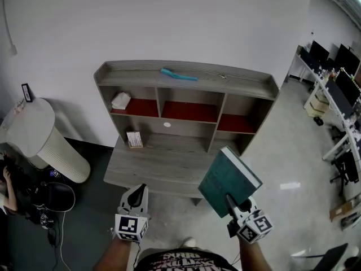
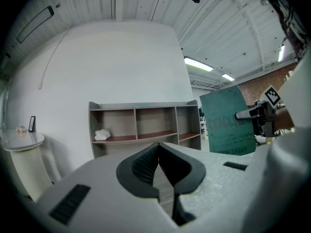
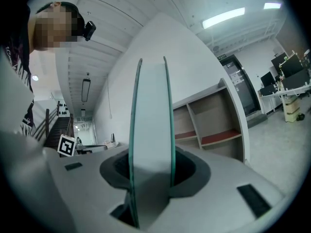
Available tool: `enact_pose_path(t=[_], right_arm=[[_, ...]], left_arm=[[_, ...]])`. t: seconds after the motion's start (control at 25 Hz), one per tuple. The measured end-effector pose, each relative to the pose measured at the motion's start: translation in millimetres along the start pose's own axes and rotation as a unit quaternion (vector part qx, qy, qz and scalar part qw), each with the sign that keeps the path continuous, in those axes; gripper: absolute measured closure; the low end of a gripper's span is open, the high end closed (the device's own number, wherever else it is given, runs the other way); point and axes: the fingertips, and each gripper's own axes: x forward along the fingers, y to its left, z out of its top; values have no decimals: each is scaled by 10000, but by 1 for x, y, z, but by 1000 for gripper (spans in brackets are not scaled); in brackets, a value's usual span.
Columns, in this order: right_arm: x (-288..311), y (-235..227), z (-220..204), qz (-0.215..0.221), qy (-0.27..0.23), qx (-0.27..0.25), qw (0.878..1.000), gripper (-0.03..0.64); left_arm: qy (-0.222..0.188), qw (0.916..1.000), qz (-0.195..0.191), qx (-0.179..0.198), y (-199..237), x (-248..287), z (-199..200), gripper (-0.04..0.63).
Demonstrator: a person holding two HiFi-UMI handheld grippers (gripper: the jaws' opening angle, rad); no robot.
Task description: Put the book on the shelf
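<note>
A thick book with a teal cover (image 1: 227, 180) stands upright in my right gripper (image 1: 233, 201), which is shut on its lower edge. In the right gripper view the book (image 3: 151, 130) fills the gap between the jaws, page block toward the camera. The grey wooden shelf unit (image 1: 186, 83) with red-floored compartments stands ahead against the white wall; the book is in front of its right part, short of it. My left gripper (image 1: 139, 195) hovers before the desk's front edge, jaws shut and holding nothing. The left gripper view shows the shelf (image 2: 141, 125) and the book (image 2: 227, 120) to the right.
A white crumpled object (image 1: 120, 100) lies in the left compartment, a small box (image 1: 134, 139) on the desk surface, a teal strip (image 1: 178, 74) on top. A white ribbed cylinder (image 1: 45, 140) stands at left. Desks with monitors (image 1: 338, 83) are at right.
</note>
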Motion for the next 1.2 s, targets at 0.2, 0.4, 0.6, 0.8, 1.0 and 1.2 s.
enact_pose_path(t=[0.2, 0.4, 0.6, 0.8, 1.0, 1.2], right_arm=[[3, -26, 3, 90, -1, 61, 9999, 456], [9, -44, -2, 65, 8, 206, 9998, 456], [21, -41, -14, 98, 141, 276, 9995, 456], [37, -31, -19, 124, 129, 301, 9994, 456], [54, -23, -18, 87, 99, 304, 9995, 456], [73, -19, -14, -9, 72, 305, 9995, 456]], left_arm=[[0, 10000, 73, -2, -14, 15, 6, 589], [178, 9998, 112, 55, -19, 18, -4, 589], [306, 9994, 172, -12, -11, 14, -14, 589], [369, 9992, 131, -14, 3, 16, -24, 589], [281, 9996, 30, 53, 23, 30, -16, 589], [273, 9996, -98, 60, 41, 45, -12, 589]])
